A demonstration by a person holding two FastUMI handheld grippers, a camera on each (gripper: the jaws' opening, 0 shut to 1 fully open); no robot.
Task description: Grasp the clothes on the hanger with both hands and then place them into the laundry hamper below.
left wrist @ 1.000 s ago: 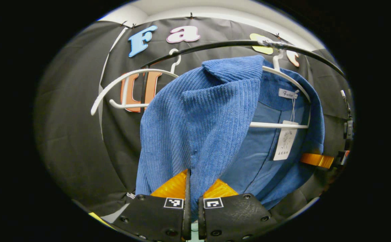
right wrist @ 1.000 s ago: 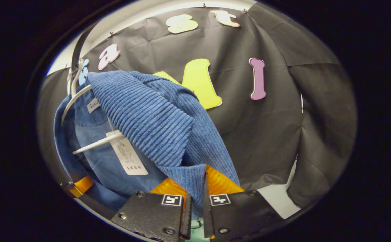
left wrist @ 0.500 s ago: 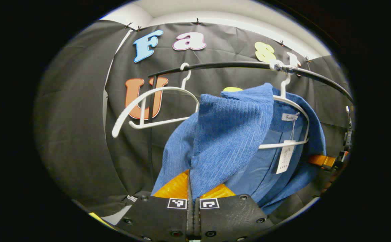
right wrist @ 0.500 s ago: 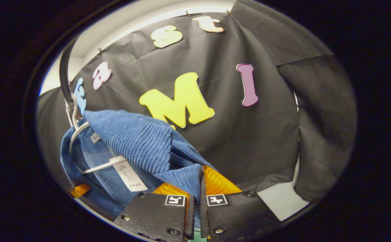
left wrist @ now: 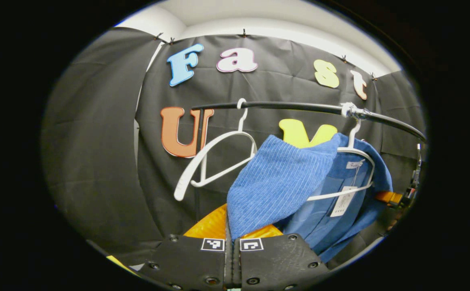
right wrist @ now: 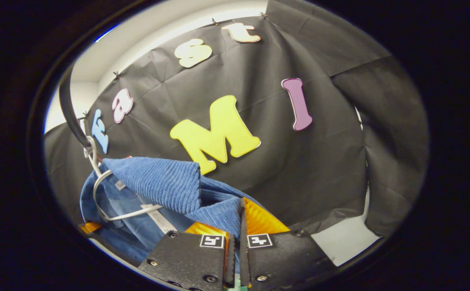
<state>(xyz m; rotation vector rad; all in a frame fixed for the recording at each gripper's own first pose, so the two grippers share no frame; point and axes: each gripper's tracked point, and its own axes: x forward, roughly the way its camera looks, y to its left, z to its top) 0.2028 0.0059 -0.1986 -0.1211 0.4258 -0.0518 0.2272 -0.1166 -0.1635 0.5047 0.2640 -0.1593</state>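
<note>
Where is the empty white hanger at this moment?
In the left gripper view, the empty white hanger hangs tilted from the black rail, left of the blue garment and in front of the black cloth wall.

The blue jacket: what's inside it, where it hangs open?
Inside the blue jacket a white hanger carries the collar, and a paper tag dangles over the smooth lining. The hanger's far shoulder is covered by the corduroy.

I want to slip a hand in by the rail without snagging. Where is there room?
Open stretch: along the rail between the empty hanger and the blue garment. Crowded: around the garment's own hanger and tag.
</note>
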